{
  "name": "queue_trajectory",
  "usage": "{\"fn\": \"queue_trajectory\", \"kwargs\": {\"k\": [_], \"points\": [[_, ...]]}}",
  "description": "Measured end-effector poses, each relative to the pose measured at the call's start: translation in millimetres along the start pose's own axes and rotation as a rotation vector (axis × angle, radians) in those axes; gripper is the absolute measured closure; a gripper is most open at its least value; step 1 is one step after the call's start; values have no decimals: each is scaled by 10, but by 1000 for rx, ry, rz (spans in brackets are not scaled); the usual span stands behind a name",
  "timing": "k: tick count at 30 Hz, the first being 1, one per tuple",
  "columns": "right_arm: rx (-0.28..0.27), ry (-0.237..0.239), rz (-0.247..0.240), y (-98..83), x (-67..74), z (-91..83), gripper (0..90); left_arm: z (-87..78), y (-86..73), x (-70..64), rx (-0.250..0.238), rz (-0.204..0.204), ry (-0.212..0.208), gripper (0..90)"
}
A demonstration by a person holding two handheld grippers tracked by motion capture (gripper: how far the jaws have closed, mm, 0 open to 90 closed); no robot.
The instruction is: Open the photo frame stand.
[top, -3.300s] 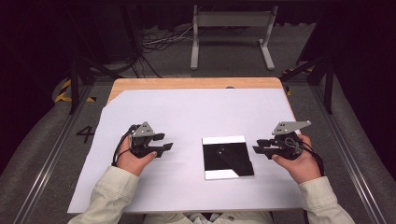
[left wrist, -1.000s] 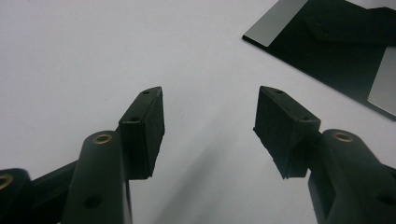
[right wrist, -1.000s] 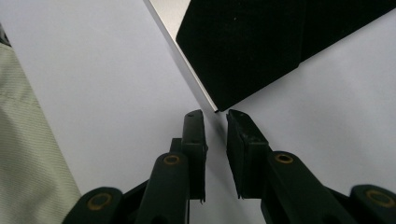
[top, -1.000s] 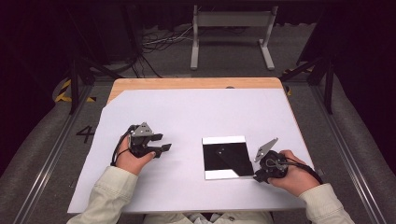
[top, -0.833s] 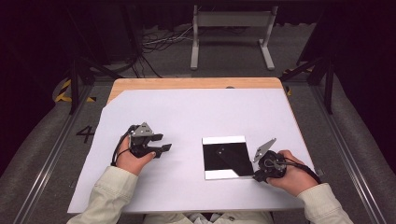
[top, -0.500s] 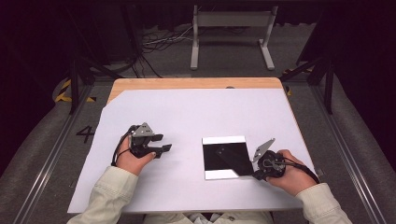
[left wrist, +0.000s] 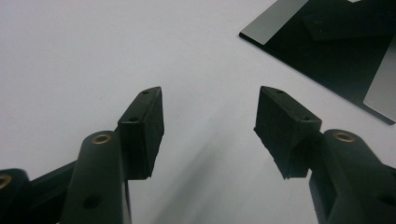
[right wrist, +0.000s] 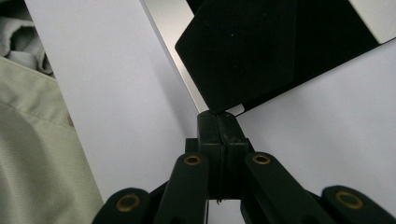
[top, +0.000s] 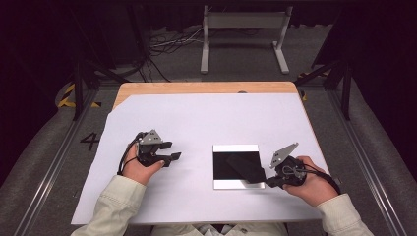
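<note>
Black sheet (right wrist: 243, 51) lifts at its corner, pinched in the closed right tool (right wrist: 218, 116).

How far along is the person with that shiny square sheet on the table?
Early on. Done: the right gripper has just closed its jaws on the near corner of the square sheet, and that corner's flap is lifted and folded inward. In hand: that fold. Left: creasing it flat; the left gripper waits open, apart from the sheet.

White sheet (top: 196, 118) over wooden table (top: 162, 88); metal stand (top: 245, 30) and cables (top: 167, 42) beyond.
</note>
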State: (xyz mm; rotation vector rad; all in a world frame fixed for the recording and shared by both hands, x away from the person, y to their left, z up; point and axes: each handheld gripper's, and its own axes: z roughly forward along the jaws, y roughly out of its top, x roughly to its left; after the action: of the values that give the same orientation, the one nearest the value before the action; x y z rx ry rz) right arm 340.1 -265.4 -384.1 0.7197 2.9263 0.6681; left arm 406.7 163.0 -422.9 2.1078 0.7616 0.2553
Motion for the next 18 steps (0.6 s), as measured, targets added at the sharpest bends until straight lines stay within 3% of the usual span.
{"fn": "queue_trajectory", "kwargs": {"k": [18], "points": [[-163, -35, 16, 54, 31, -194, 900, 9, -4, -1, 5, -3, -5, 425]]}}
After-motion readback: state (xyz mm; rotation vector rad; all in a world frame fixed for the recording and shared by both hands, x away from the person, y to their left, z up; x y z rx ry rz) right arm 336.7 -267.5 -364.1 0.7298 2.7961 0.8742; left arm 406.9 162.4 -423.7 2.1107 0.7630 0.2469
